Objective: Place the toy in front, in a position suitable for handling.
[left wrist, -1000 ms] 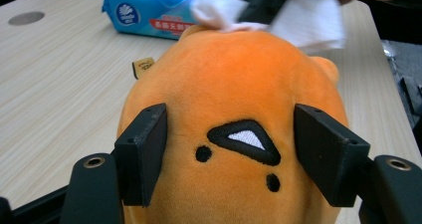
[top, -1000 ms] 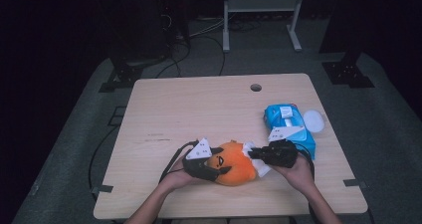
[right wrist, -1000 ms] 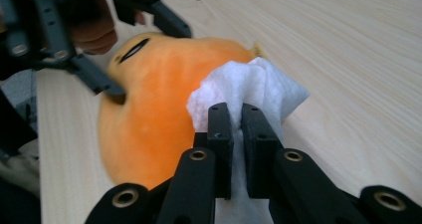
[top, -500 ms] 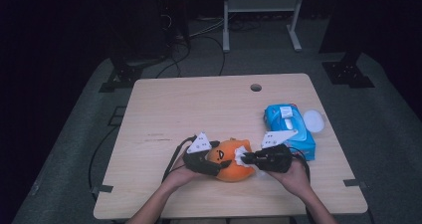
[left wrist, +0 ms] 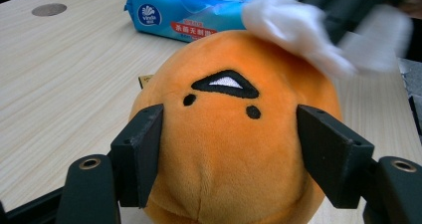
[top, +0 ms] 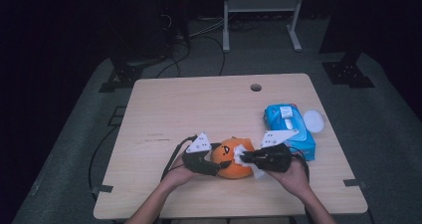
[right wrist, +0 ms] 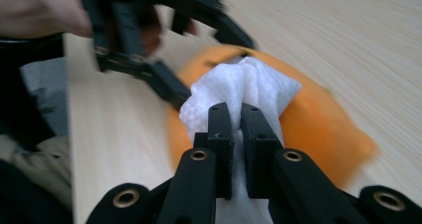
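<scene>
1. The orange plush toy (top: 233,159) sits near the front edge of the bench (top: 199,104), between the two hands.
2. The left tongs (left wrist: 229,149) are spread around the toy, one jaw pressed against each of its sides; its stitched face shows between them.
3. The right tongs (right wrist: 236,129) are pressed together, pinching a white wipe (right wrist: 244,87).
4. The wipe rests on top of the toy.
5. A blue pack of wipes (top: 288,129) lies just beyond the right hand (top: 293,176), with a white lid (top: 313,120) beside it.
</scene>
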